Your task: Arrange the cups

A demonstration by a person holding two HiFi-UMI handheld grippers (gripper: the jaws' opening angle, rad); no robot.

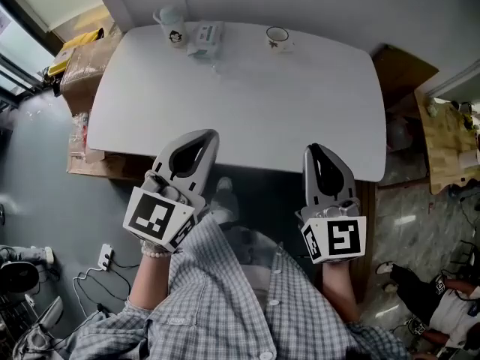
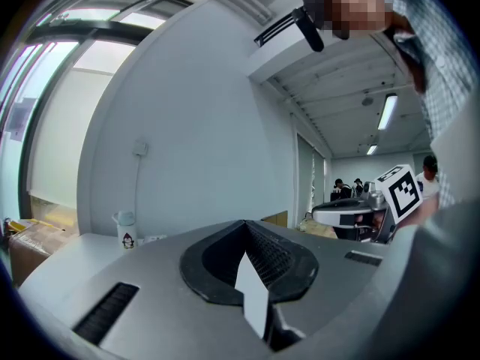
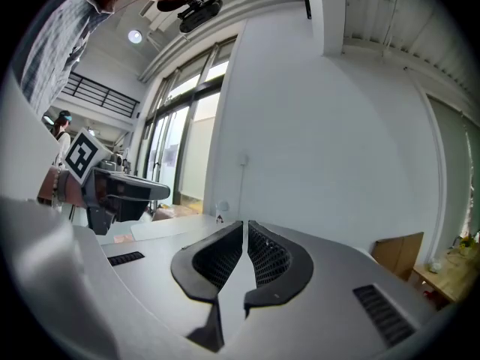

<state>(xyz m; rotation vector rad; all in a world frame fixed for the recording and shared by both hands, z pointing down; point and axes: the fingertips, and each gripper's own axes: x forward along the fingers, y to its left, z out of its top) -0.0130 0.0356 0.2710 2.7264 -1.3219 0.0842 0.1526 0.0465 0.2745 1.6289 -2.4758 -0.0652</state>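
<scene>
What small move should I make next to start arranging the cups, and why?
Probably reach the right gripper forward over the white table toward the small white dark-rimmed cup, opening its fingers. That cup and the tall white lidded cup stand at the far edge; the left gripper and the right one hang shut and empty at the near edge.

Cup [image 1: 171,27] at table's [image 1: 247,103] far edge, packet [image 1: 205,39] just right, second cup [image 1: 278,39] farther right

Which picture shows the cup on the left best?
The head view: the left cup shows whole, from above, at the far edge of the table. The left gripper view shows it small and side-on. The right gripper view shows only a white speck far off; I cannot tell which cup it is.
</scene>
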